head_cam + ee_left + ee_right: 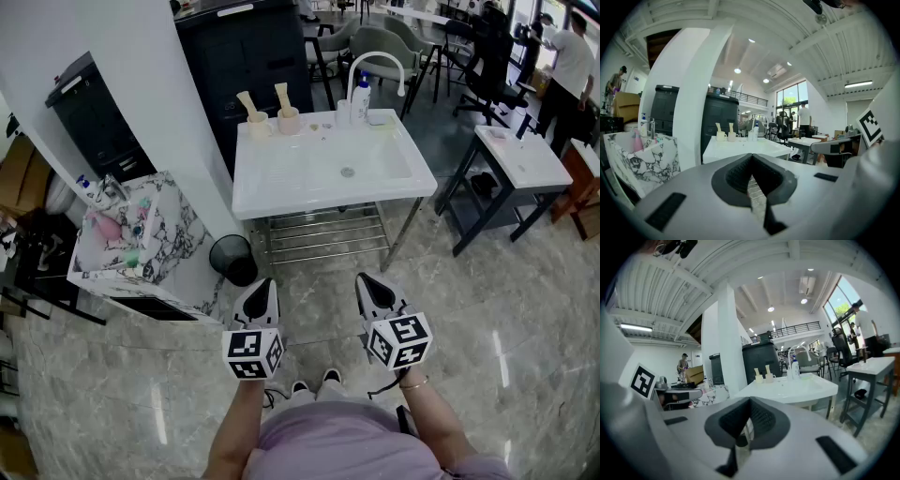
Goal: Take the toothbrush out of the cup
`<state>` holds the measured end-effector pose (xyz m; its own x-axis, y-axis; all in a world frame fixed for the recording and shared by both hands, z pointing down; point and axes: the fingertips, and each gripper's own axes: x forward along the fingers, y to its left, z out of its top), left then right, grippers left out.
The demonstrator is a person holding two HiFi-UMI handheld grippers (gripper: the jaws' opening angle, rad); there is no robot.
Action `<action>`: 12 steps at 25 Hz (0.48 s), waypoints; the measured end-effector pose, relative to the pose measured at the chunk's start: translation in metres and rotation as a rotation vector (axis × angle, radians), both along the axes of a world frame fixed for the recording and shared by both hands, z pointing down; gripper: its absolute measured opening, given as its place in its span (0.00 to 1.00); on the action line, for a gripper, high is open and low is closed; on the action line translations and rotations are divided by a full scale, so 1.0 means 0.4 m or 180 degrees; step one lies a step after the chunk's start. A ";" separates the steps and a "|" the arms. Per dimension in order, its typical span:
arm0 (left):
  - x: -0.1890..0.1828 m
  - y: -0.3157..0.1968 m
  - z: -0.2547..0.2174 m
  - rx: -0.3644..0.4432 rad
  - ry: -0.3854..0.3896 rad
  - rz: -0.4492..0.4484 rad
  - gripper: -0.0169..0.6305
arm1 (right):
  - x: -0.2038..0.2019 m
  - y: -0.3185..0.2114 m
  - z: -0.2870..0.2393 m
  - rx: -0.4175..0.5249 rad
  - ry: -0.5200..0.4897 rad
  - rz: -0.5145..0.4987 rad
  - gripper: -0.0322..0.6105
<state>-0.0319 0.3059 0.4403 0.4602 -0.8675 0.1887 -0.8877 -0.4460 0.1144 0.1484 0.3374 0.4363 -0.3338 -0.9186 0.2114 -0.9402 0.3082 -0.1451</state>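
Two cream cups stand at the back left of the white sink [281, 183]: the left cup [257, 123] and the right cup [289, 120]. Each holds an upright cream toothbrush [281, 95]. The same cups [721, 136] [758, 378] look small and far off in both gripper views. My left gripper [260, 287] and right gripper [373, 282] hang side by side over the floor, well short of the sink's front edge. Both are shut with nothing between the jaws, as the left gripper view [751, 176] and right gripper view [749, 420] also show.
A curved faucet [377, 64] and a soap bottle [361, 98] stand at the sink's back. A metal rack [323, 234] sits under it, a black bin [232, 256] beside it. A marble-patterned basin [178, 234] is at left, a white pillar [159, 84] behind, another sink table [525, 159] at right.
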 end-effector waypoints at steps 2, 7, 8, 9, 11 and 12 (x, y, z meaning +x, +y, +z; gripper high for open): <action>0.005 0.001 -0.002 0.0002 0.0016 0.0012 0.03 | 0.006 0.002 -0.001 0.0003 0.0006 0.0042 0.05; 0.029 0.007 0.001 -0.0007 0.0031 0.0066 0.03 | 0.025 0.013 -0.003 0.0039 0.0049 0.0136 0.05; 0.033 0.005 0.004 -0.0011 0.0027 0.0069 0.03 | 0.028 0.010 -0.004 0.0060 0.0064 0.0155 0.05; 0.037 0.002 0.006 -0.0017 0.0025 0.0072 0.03 | 0.031 0.007 -0.004 0.0079 0.0083 0.0176 0.05; 0.042 -0.004 0.007 -0.0027 0.0027 0.0080 0.03 | 0.036 0.000 -0.003 0.0090 0.0112 0.0204 0.06; 0.044 -0.005 0.007 -0.0030 0.0032 0.0084 0.03 | 0.039 -0.003 -0.002 0.0079 0.0115 0.0209 0.08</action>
